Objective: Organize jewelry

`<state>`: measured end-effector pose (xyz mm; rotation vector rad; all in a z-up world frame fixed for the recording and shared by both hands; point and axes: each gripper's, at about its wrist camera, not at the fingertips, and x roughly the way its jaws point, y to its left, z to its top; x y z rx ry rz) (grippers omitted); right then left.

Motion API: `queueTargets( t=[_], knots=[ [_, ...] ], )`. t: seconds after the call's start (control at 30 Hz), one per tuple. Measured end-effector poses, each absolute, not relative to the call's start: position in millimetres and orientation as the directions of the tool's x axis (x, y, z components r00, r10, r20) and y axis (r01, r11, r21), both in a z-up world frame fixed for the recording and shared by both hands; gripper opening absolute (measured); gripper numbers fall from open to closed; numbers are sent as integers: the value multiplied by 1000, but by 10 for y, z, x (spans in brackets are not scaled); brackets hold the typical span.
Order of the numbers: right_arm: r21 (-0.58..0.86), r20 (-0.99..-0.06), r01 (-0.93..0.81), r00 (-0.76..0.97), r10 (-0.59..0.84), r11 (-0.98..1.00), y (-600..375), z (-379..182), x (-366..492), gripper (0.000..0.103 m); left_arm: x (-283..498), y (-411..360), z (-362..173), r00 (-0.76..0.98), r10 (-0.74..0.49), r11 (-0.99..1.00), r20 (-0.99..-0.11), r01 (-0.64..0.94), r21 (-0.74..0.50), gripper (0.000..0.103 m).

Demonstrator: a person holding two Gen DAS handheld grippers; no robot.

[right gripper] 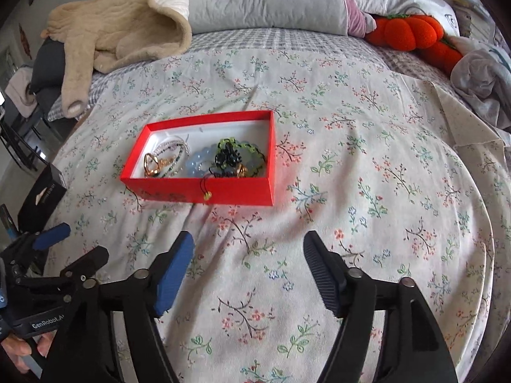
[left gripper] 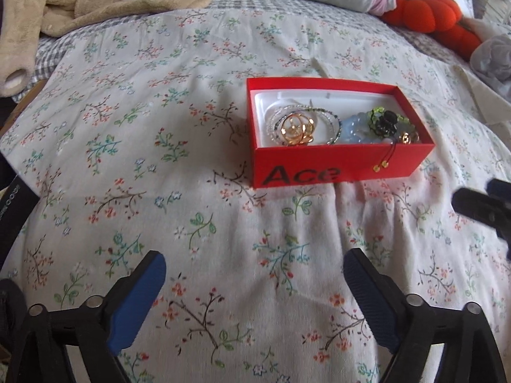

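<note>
A red open box (left gripper: 338, 162) marked "Ace" sits on the floral bedspread; it also shows in the right wrist view (right gripper: 204, 191). Inside lie beaded bangles (left gripper: 303, 115), a gold ring piece (left gripper: 297, 129), a pale blue bracelet (left gripper: 357, 131) and a green and black beaded piece (left gripper: 385, 119). A cord with yellow beads (left gripper: 381, 166) hangs over the front wall. My left gripper (left gripper: 254, 274) is open and empty, hovering short of the box. My right gripper (right gripper: 249, 252) is open and empty, in front of the box's right end.
A beige fleece garment (right gripper: 118, 32) lies at the back left. Grey pillows (right gripper: 265, 0) and an orange plush pumpkin (right gripper: 412, 32) lie at the head of the bed. A black box (right gripper: 43, 196) sits at the bed's left edge.
</note>
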<state>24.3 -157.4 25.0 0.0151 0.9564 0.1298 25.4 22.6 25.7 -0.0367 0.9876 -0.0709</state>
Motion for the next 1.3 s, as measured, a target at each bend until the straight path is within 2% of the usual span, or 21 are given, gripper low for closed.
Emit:
queueTargets(
  t=[0.03,0.2,0.43,1.3],
  knots=[
    [52,-815,-99,571,100,994,-1554,244,184,86,241,226,258,542,-71,997,-837,37,-60,103],
    [-9,-832,-64,555,28,998,-1469,189,-14,96,153,200,248,529,-35,999,-848,29,-23,103],
    [-24,-835,-18,550,-11,1000,-1424,150,-80,96,94,168,148,500,-25,999,-866,35,-9,103],
    [-13,-854,-8,519,-7,1000,-1426,69,-36,96,105,124,139,511,6,1000,-859,17,18,103]
  ],
)
